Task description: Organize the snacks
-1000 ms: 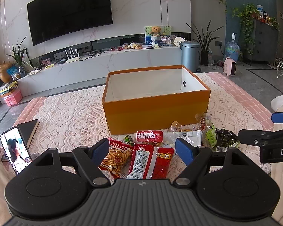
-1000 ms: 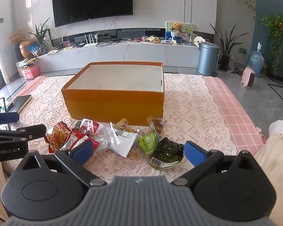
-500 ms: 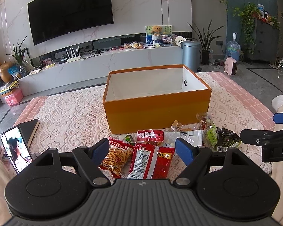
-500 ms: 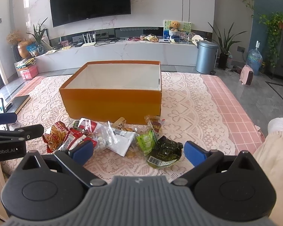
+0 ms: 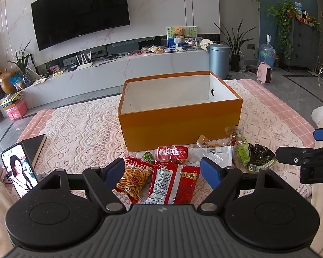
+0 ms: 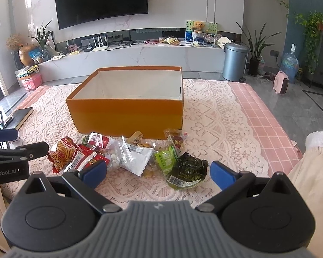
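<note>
Lace-covered pink floor mat point(image 6: 226, 116) in a living room, seen from two handheld grippers hovering low. Nearest, the left gripper point(image 5: 162, 171) has its fingers spread wide, empty, red snack packets point(image 5: 172, 180) lying between and below them at 12 o'clock. The right gripper point(image 6: 158, 172), also spread and empty, frames a dark green packet point(image 6: 188, 172) toward 1 o'clock. Beyond the pile sits an empty orange box point(image 6: 127, 118), likely their destination.

An orange box point(image 5: 180, 126) with a white inside sits on cream lace point(image 5: 79, 129) over pink checks.
</note>
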Tool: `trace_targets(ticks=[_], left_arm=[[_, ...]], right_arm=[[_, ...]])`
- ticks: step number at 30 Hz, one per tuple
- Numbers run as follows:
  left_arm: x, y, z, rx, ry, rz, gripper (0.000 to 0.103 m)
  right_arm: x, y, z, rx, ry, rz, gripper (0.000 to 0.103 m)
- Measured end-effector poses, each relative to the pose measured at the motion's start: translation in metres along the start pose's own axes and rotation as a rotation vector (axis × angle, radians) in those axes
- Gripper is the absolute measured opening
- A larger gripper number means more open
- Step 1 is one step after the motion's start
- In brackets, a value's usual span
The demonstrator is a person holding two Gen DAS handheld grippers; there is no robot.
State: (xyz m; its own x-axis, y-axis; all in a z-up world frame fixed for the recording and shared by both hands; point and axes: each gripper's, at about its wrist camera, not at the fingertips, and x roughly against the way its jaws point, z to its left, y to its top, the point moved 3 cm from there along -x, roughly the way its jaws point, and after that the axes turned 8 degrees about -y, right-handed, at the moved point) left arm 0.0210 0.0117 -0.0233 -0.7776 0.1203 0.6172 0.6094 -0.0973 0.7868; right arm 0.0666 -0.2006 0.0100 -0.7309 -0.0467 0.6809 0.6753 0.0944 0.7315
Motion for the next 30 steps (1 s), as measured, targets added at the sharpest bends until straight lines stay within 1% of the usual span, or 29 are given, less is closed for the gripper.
trace_targets(ticks=[12, 30], left_arm=[[-0.0024, 0.0022, -0.0013, -0.007, 0.011, 0.022, 0.093], [-0.0045, 0.0016, -0.0006, -0.002, 0.023, 0.031, 0.093]], right_arm=[[-0.0044, 0.0004, -0.0010, -0.003, -0.010, 0.023, 0.099], [-0.0069, 0.0014, -0.0051, -0.022, -0.021, 0.039, 0.099]])
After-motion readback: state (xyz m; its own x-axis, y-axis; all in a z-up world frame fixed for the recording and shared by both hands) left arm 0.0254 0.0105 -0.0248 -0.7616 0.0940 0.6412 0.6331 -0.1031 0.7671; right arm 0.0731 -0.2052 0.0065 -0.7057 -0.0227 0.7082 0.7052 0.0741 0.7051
